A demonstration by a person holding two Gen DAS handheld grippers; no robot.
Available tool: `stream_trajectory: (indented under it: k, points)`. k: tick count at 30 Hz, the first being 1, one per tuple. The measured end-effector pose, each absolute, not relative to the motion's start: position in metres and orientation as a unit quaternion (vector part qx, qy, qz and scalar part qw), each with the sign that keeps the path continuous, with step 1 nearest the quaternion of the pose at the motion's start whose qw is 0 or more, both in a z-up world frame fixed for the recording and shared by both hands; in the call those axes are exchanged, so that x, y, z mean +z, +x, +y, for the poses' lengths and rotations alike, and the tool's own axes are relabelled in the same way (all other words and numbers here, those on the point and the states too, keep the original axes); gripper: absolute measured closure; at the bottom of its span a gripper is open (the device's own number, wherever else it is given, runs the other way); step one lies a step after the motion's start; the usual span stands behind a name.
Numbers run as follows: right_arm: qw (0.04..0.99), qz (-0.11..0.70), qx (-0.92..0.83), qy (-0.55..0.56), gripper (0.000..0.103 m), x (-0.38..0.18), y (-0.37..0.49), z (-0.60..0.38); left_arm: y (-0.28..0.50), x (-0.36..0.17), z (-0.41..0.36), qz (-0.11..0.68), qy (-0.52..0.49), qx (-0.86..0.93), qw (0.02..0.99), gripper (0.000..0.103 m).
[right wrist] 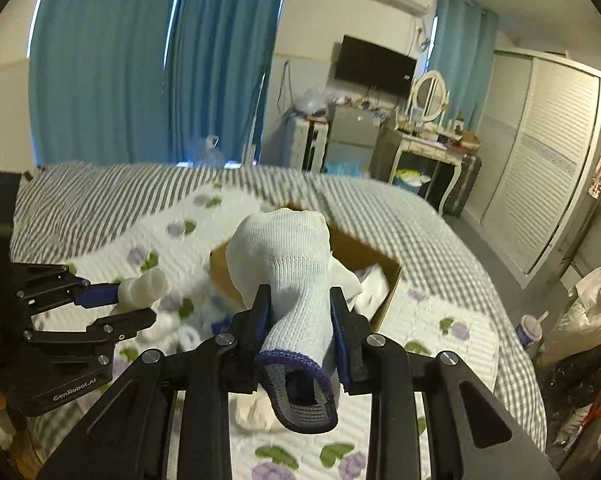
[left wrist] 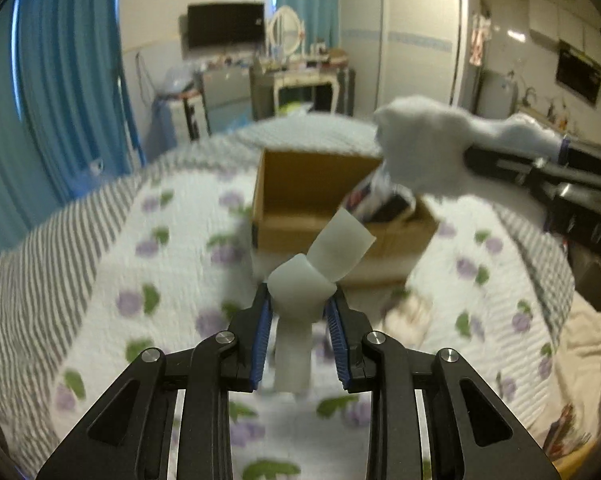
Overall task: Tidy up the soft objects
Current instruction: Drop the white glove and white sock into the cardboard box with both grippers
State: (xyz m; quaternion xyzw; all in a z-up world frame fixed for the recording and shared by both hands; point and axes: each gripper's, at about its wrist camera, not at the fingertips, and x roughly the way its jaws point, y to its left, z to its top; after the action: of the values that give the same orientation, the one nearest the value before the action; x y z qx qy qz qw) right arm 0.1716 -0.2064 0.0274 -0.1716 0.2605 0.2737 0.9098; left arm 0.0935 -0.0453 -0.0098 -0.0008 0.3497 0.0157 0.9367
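Observation:
My left gripper is shut on a white rubber glove, held above the bed; it also shows in the right wrist view. My right gripper is shut on a white knit glove with a blue cuff, held above an open cardboard box. In the left wrist view the knit glove hangs over the box, which holds some soft items.
The box stands on a bed with a grape-print quilt and a striped blanket. More soft items lie on the quilt near the box. Blue curtains, a dresser and a wardrobe stand beyond the bed.

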Motion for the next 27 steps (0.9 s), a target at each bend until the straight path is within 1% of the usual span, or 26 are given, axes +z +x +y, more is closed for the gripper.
stream_trajectory:
  k: [5, 9, 14, 19, 27]
  points:
    - [0.916, 0.25, 0.264, -0.169, 0.076, 0.035, 0.199, -0.192, 0.131, 0.016, -0.045, 0.322, 0.005, 0.009, 0.947, 0.076]
    - [0.92, 0.26, 0.255, -0.144, 0.076, 0.028, 0.231, -0.186, 0.163, 0.017, -0.044, 0.319, 0.012, 0.015, 0.947, 0.076]
    - [0.923, 0.277, 0.244, -0.107, 0.076, 0.009, 0.271, -0.188, 0.205, 0.004, -0.043, 0.326, 0.026, 0.015, 0.945, 0.076]
    - [0.921, 0.291, 0.244, -0.083, 0.076, -0.016, 0.301, -0.188, 0.241, -0.022, -0.041, 0.343, 0.042, 0.022, 0.938, 0.076]
    - [0.917, 0.297, 0.257, -0.065, 0.075, -0.041, 0.324, -0.179, 0.262, -0.047, -0.034, 0.363, 0.042, 0.029, 0.93, 0.076]
